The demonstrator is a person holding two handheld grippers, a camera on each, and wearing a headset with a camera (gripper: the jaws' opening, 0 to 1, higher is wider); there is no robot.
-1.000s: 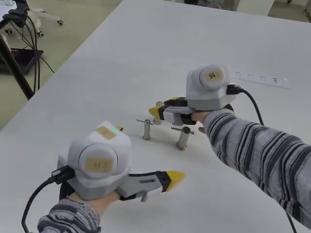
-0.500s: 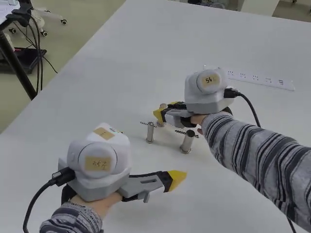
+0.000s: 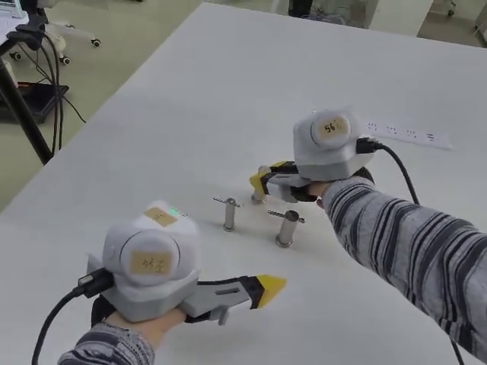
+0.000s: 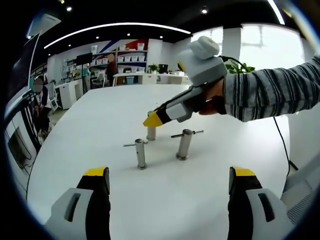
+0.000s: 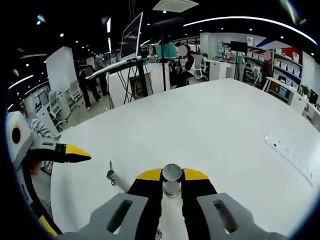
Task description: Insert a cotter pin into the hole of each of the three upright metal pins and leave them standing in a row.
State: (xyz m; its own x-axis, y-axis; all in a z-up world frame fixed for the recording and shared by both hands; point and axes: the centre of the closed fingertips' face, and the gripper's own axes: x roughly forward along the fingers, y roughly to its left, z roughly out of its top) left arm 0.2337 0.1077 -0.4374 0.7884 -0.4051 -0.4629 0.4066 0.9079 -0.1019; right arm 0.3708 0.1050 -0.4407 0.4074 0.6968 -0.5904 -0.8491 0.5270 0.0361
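The big white table [image 3: 228,91] runs far back across the room. A long white plug strip [image 3: 403,134] lies on its far right side. On the left the floor [image 3: 114,46] is pale green, with a black stand [image 3: 27,114] and black wires [image 3: 55,72]. Far off are shelves [image 4: 127,57] with boxes, a screen [image 5: 131,35] on a pole and bright windows [image 4: 260,45]. Long curved lights [image 4: 115,26] shine on the dark ceiling [image 4: 150,10].

This looks like an open-plan office or lab. A broad white counter [image 3: 228,91] carries a power strip [image 3: 407,134]. Shelves of storage bins [image 4: 131,58] line the far wall, with a monitor on a stand [image 5: 131,36], a wheeled office chair [image 3: 72,30], people at desks [image 5: 184,62] and strip ceiling lights [image 4: 115,26].
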